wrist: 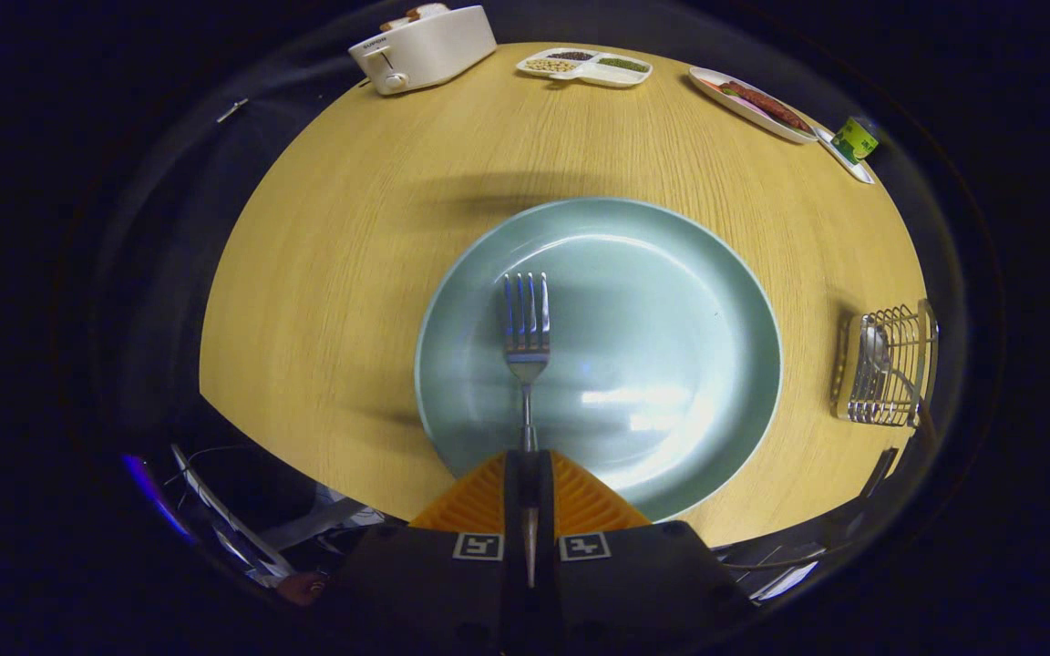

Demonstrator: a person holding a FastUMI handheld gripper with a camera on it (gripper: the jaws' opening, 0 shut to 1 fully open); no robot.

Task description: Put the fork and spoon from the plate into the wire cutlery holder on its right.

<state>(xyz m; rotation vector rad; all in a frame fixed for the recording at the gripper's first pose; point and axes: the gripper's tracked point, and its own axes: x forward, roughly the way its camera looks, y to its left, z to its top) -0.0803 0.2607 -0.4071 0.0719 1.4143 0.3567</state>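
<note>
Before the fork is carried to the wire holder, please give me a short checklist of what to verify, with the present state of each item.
1. Grip on the fork: ok. The gripper has its jaws closed on the handle, with the prongs pointing ahead.
2. Fork lifted off the plate: cannot tell; it shows over the plate, but its height is unclear.
3. Spoon already stored: ok, it lies in the wire holder.
4. Room left in the holder for the fork: cannot tell.
5. Path from plate to holder: ok, bare table between them.
</note>
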